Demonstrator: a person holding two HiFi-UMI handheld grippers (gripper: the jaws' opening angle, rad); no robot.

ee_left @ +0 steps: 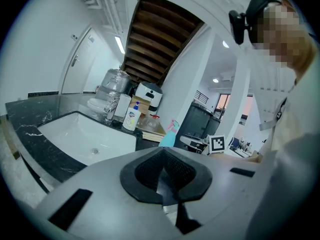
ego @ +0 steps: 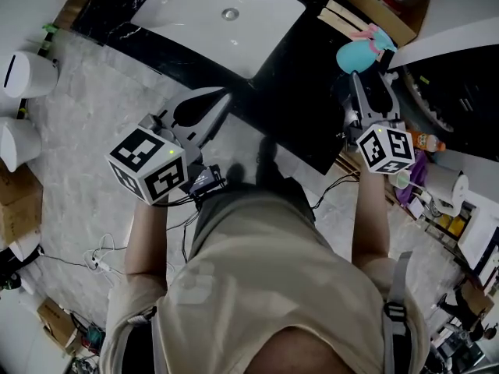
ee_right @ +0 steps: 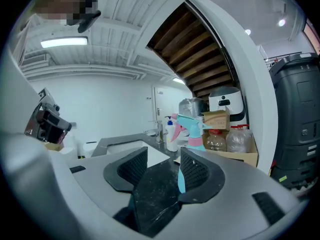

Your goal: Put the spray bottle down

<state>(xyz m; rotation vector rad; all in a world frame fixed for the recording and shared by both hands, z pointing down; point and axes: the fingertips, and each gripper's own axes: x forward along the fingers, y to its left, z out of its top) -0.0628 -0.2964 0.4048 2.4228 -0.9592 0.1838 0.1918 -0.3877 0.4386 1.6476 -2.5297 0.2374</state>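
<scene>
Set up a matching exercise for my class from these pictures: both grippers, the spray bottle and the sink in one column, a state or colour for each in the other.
Things:
1. left gripper
2. right gripper
3. spray bottle
4. sink

States or colours:
A. white
B. jaws apart
C. teal and pink
D. jaws together

Pairs: 1-D, 2-B, 3-C, 4-A

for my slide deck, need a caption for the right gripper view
Open right gripper facing a teal spray bottle standing upright on the black counter.
</scene>
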